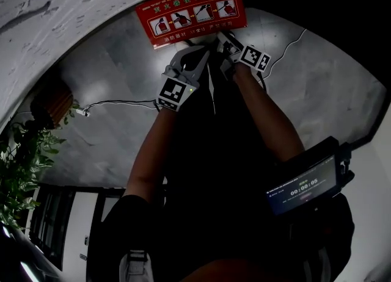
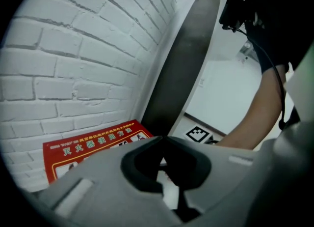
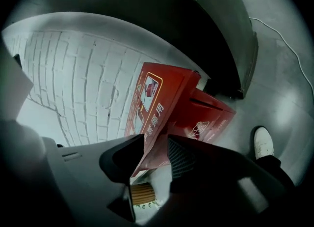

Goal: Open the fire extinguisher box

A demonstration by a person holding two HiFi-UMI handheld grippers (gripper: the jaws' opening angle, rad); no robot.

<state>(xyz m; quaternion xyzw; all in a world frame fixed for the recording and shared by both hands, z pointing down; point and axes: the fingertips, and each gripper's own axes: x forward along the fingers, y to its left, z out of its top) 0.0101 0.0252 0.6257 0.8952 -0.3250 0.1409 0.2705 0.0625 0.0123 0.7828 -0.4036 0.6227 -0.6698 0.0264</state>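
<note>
1. Sitting against the white brick wall: red fire extinguisher box.
2. Right gripper: jaws spread, the box's edge between them.
3. Left gripper: jaws pressed together, empty.

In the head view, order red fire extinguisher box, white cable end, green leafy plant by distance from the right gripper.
1. Red fire extinguisher box, just ahead.
2. White cable end, floor left.
3. Green leafy plant, far left.
</note>
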